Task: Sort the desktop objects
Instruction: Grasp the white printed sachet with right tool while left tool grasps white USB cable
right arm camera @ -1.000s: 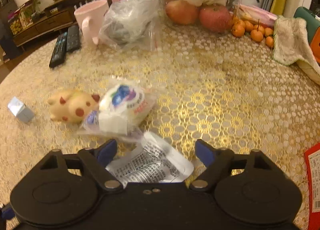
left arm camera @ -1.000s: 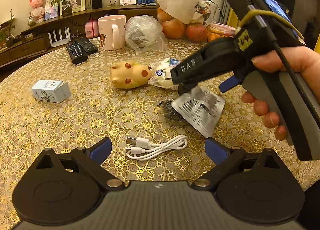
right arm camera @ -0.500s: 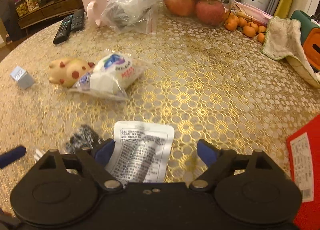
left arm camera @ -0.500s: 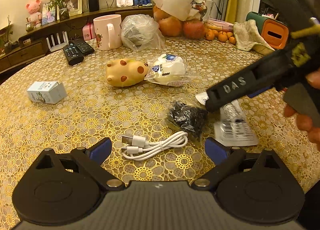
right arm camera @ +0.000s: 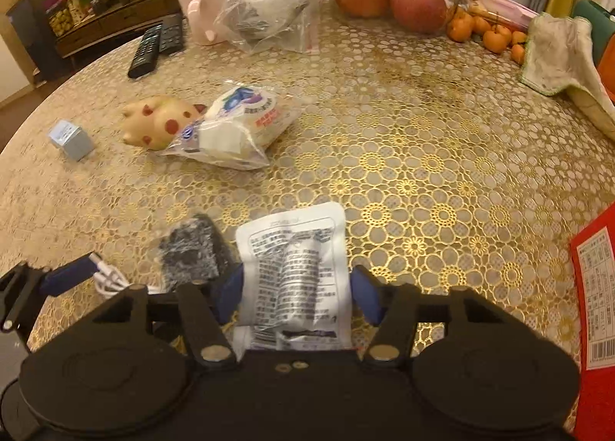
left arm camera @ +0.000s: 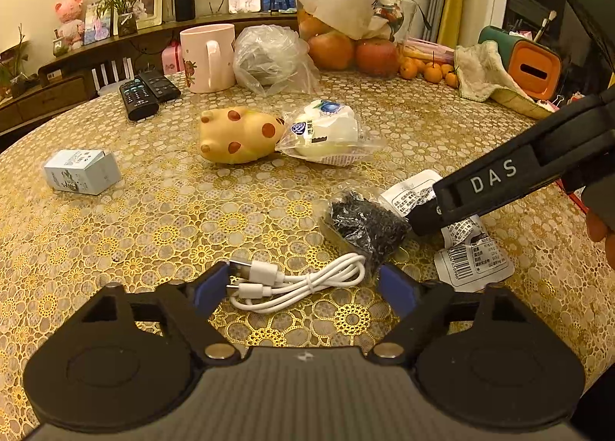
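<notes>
Left wrist view: the left gripper (left arm camera: pixel 303 289) is closing its jaws around the white USB cable (left arm camera: pixel 298 283) lying on the gold lace tablecloth (left arm camera: pixel 153 218), pads not yet pressing.

Right wrist view: the right gripper (right arm camera: pixel 296 293) is closing on the white printed sachet (right arm camera: pixel 296 268), blue pads flanking its edges, beside a black packet (right arm camera: pixel 190 251).

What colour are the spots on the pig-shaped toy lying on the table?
Reddish-brown spots on the pale yellow pig-shaped toy; the left wrist view shows them best.
</notes>
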Available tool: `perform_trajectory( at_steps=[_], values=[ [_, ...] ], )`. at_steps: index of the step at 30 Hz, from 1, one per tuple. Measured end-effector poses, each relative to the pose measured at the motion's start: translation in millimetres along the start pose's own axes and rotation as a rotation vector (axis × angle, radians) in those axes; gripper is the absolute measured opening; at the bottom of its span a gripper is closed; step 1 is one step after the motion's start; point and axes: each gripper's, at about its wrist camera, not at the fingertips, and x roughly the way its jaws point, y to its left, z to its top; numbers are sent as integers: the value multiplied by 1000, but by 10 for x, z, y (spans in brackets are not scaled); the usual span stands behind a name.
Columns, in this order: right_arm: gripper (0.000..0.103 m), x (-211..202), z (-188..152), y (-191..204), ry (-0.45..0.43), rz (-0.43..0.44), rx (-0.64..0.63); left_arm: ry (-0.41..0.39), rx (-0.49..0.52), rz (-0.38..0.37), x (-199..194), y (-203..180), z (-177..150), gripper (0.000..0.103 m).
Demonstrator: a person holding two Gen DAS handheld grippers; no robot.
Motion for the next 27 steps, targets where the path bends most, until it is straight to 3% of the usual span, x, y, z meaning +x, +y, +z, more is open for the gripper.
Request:
perform_trajectory(
  at_steps=[3, 6, 8, 10, 13, 15, 16, 17, 27],
  values=[
    [62, -29, 9, -39, 4, 12, -12, -7, -3, 3, -10, 16, -7, 79],
    [73, -37, -18, -72, 3, 8, -39, -9, -2, 8, -12, 12, -10, 77],
    [74, -23, -52, -76, 8, 10, -49, -12, -6, 10, -17, 17, -13, 76],
    [72, -25, -79, -44, -3, -5, -80, -13, -5, 12, -19, 18, -14, 74],
    [59, -56, -95, -8, -17, -6, -109, -13, -8, 12, -26, 25, -16, 71],
    [59, -64, -88, -18, -16, -2, -103, -12, -11, 16, -38, 29, -18, 66],
    [58, -69, -88, -22, -16, -1, -100, -14, -8, 29, -47, 30, -20, 53],
    [58, -76, -92, -28, -15, -2, -98, -16, -3, 45, -54, 31, -21, 46],
    [58, -279, -180, -134, -38, 4, -81, 0, -33, 25, -124, 41, -27, 44]
  ],
)
